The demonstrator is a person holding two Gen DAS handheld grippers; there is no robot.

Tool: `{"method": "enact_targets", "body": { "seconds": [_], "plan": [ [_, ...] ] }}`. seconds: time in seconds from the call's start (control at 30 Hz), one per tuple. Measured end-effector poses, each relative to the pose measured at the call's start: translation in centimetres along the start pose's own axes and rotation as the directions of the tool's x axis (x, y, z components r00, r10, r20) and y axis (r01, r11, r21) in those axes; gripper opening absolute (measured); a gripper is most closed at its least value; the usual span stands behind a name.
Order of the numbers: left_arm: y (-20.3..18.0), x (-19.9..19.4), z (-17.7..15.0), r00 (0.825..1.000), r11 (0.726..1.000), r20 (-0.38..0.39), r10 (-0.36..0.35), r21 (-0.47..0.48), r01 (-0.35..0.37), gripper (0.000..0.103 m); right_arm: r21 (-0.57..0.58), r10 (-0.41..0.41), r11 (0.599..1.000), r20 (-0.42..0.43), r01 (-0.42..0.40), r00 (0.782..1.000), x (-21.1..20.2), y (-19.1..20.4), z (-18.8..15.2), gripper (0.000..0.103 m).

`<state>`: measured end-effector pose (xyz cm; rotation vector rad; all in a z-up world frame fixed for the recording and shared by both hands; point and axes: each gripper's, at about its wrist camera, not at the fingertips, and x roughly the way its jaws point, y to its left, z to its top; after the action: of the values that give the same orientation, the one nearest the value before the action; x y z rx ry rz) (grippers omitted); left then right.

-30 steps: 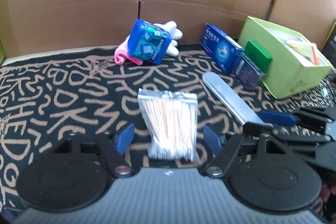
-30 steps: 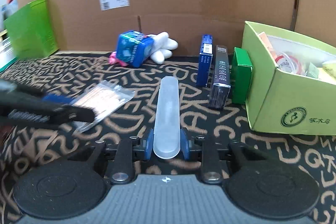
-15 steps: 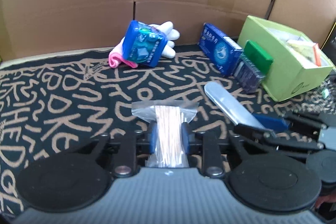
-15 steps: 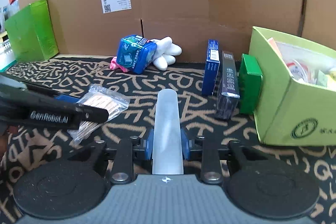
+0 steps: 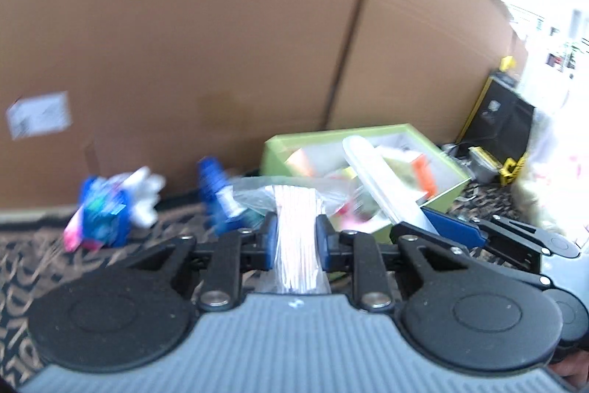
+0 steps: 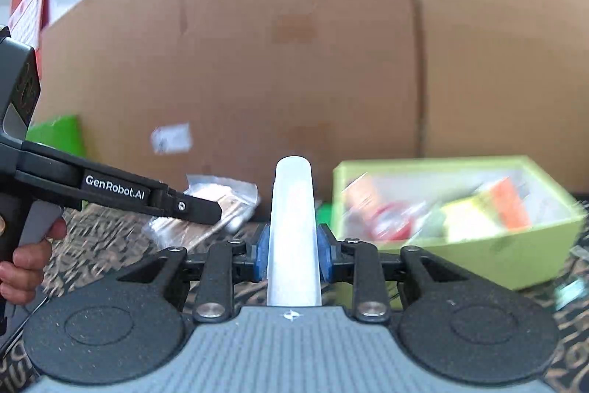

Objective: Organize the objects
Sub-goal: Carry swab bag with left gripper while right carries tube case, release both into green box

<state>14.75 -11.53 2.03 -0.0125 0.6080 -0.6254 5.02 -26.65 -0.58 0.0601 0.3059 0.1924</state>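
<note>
Swabs, a clear bag of them, sit clamped between the blue fingers of our left gripper, lifted off the table with the bag's top flaring out ahead of the pads. Our right gripper has its fingers closed on a long translucent white case, which sticks straight out forward with its rounded end up.

Landmark is the lime green box. In the right wrist view the case tip sits just left of the box's near-left corner and the box is open-topped, full of blurred items in red, orange and yellow. In the left wrist view the case reaches over the box's open top, and the right gripper comes in from right of the box front. The swab bag overlaps the box's left front edge in that view; whether it is over the box or short of it, we cannot tell.

Left of the box: a blue carton, blurred, and further left a blue packet with a white plush thing and something pink. Brown cardboard wall stands behind the box. The patterned black-and-tan cloth covers the table. The left gripper and the hand holding it show far left of the box in the right view, with the bag in it.
</note>
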Motion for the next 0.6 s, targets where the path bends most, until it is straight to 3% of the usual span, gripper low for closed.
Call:
{"method": "enact_targets", "body": {
  "seconds": [0.13, 0.3, 0.47, 0.6],
  "plan": [
    [-3.4, 2.9, 2.4, 0.998, 0.998, 0.004, -0.058, 0.008, 0.058, 0.021, 0.017, -0.094, 0.996, 0.052, 0.093, 0.994, -0.8, -3.2, 1.6, 0.031],
    [-5.7, 7.1, 3.9, 0.998, 0.998, 0.011, -0.069, -0.009, 0.069, 0.021, 0.018, -0.197, 0.98, 0.068, 0.197, 0.978, 0.5, -7.3, 2.4, 0.031],
    [-5.9, 11.5, 4.2, 0.999, 0.998, -0.012, -0.052, -0.031, 0.051, 0.021, -0.046, -0.229, 0.972, 0.043, 0.231, 0.972, 4.1, -9.9, 1.4, 0.031],
    [-5.9, 13.8, 4.3, 0.999, 0.999, -0.014, -0.036, -0.027, 0.036, 0.022, -0.016, -0.245, 0.969, 0.047, 0.246, 0.968, 6.0, -11.5, 1.5, 0.031]
  ]
}}
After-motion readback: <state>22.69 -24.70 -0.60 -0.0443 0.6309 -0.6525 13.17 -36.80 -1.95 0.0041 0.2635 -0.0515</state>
